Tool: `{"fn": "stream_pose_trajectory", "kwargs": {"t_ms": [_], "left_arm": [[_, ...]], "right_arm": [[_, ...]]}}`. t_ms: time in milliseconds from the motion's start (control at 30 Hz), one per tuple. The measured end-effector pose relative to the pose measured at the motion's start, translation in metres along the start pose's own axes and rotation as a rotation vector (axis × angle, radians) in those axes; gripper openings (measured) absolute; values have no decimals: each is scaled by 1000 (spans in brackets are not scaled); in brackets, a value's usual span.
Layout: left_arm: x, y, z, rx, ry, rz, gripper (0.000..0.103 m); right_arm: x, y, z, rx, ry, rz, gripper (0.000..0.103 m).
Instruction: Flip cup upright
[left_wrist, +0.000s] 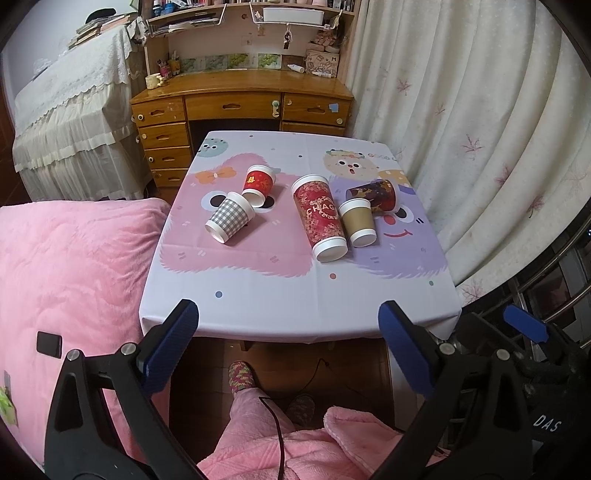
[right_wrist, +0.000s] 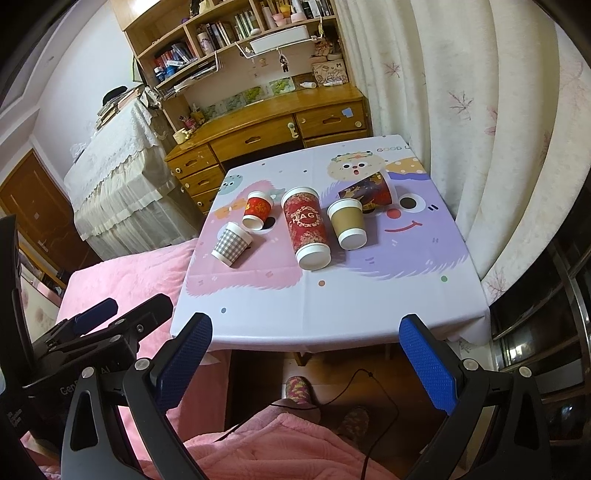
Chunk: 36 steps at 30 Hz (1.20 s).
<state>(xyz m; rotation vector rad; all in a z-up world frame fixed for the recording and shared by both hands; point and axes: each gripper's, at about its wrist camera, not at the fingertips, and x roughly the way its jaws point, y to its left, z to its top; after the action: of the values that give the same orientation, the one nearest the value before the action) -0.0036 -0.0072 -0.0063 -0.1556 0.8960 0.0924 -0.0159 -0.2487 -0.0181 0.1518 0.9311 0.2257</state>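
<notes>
Several paper cups lie on their sides on the table (left_wrist: 258, 310) (right_wrist: 314, 325): a grey checked cup (left_wrist: 229, 216) (right_wrist: 232, 244), a small red cup (left_wrist: 258, 181) (right_wrist: 256, 209), a tall red cup (left_wrist: 320, 216) (right_wrist: 306, 225), a brown cup (left_wrist: 357, 221) (right_wrist: 348, 222) and a dark patterned cup (left_wrist: 375, 194) (right_wrist: 367, 192). My left gripper (left_wrist: 288, 314) is open and empty, short of the table's near edge. My right gripper (right_wrist: 308, 328) is open and empty at the near edge.
A pink bed (left_wrist: 74, 266) lies left of the table. A wooden desk (left_wrist: 240, 99) with shelves stands behind it. A curtain (left_wrist: 480, 129) hangs to the right. The person's pink-clad legs and slippers (left_wrist: 242, 376) are below the table edge.
</notes>
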Motion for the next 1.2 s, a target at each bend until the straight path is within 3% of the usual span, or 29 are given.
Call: {"fn": "stream_pose_trajectory", "kwargs": {"t_ms": [333,733,1200], "left_arm": [[-4,-12,0,-7,-14,-11,97],[17,-24,7,-4,62,4,97],[41,-1,33,15,71,65,97]], "right_arm": [[4,-12,-2,13,16,18,103],[13,-44,11,115,-5,38,103],[45,-33,33,107,9,13,103]]}}
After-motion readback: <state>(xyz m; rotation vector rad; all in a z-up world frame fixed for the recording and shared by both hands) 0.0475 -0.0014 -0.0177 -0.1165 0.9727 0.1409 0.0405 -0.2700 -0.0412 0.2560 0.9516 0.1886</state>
